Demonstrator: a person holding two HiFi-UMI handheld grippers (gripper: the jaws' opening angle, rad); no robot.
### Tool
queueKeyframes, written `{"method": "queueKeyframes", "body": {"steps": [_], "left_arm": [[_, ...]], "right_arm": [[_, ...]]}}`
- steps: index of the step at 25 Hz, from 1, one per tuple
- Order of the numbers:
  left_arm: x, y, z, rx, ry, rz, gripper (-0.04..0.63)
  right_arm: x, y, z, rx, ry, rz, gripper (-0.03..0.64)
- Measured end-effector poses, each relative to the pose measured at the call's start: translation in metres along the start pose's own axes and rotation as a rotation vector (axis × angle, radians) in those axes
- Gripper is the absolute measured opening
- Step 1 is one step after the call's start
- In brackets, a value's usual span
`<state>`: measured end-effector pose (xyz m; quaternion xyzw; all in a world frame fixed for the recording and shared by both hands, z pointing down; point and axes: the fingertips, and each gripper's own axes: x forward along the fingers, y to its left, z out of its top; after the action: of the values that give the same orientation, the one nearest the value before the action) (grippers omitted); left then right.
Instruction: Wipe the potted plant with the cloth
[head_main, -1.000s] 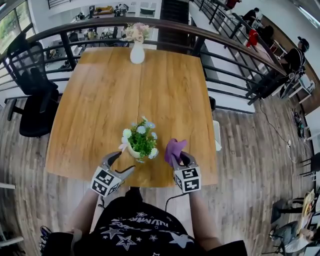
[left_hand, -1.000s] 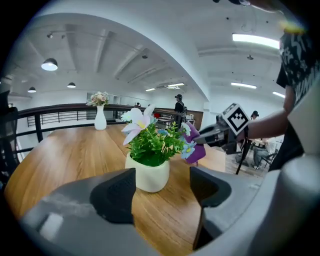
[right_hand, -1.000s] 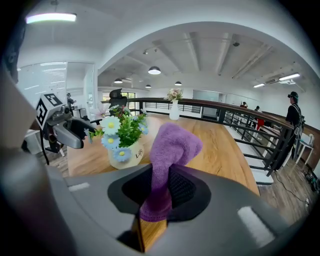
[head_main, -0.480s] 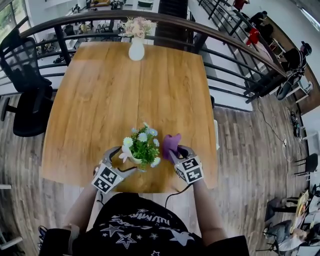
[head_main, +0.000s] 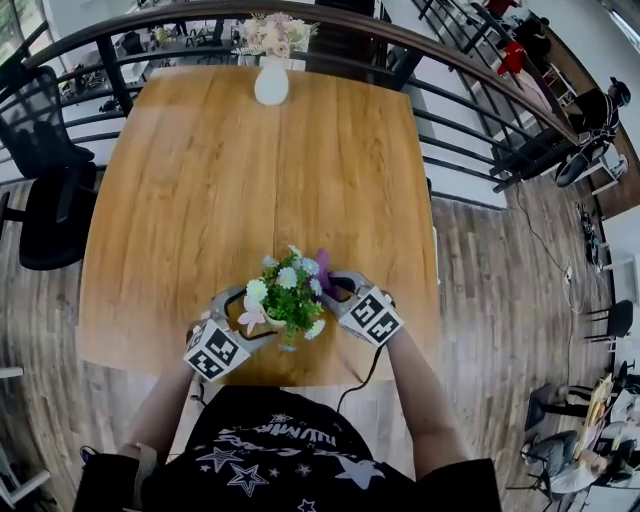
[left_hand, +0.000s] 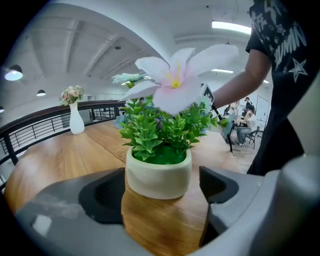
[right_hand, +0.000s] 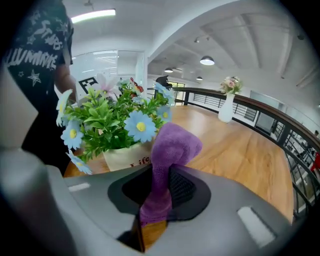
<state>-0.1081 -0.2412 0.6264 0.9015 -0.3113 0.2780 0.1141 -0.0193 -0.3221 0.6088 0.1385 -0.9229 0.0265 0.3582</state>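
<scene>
Left gripper view: potted plant (left_hand: 159, 175) sits at twelve o'clock between the left gripper's (left_hand: 162, 191) just-widened, parted jaws; right gripper (right_hand: 161, 192) clamps the cloth (right_hand: 172, 145).

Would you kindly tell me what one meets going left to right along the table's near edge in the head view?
Left gripper → potted plant → right gripper. Left jaws just opened further round the plant; the purple cloth in the right gripper overlaps both, so omitted.

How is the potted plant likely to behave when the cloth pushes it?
Probably light: the potted plant looks artificial, in a small pot. Foliage overhangs the pot, so it may tip or slide on the smooth table.
</scene>
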Motion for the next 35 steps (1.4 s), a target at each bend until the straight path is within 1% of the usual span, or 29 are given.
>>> {"method": "queueKeyframes", "body": {"steps": [3, 7, 9, 14, 17, 22, 26, 35], "left_arm": [[0.007, 0.003, 0.003, 0.003, -0.010, -0.011, 0.469], [0.013, 0.007, 0.010, 0.025, -0.029, 0.000, 0.468], [0.014, 0.008, 0.010, 0.036, -0.029, -0.005, 0.466], [0.015, 0.011, 0.008, 0.041, -0.015, -0.018, 0.459], [0.014, 0.010, 0.006, 0.036, -0.011, -0.019, 0.459], [0.013, 0.010, 0.009, 0.033, -0.012, -0.011, 0.457], [0.013, 0.009, 0.017, 0.054, -0.025, 0.002, 0.457], [0.013, 0.009, 0.015, 0.004, -0.033, 0.063, 0.457]], "right_arm": [[0.012, 0.003, 0.001, -0.078, 0.027, 0.055, 0.078], [0.017, 0.002, 0.002, -0.156, 0.045, 0.102, 0.077], [0.020, 0.005, 0.003, -0.198, 0.061, 0.133, 0.077], [0.029, 0.016, 0.001, -0.356, 0.124, 0.193, 0.077], [0.030, 0.023, 0.000, -0.399, 0.139, 0.209, 0.077], [0.023, 0.033, -0.008, -0.392, 0.145, 0.218, 0.077], [0.017, 0.048, -0.022, -0.349, 0.137, 0.223, 0.077], [0.004, 0.079, -0.037, -0.224, 0.093, 0.208, 0.077]]}}
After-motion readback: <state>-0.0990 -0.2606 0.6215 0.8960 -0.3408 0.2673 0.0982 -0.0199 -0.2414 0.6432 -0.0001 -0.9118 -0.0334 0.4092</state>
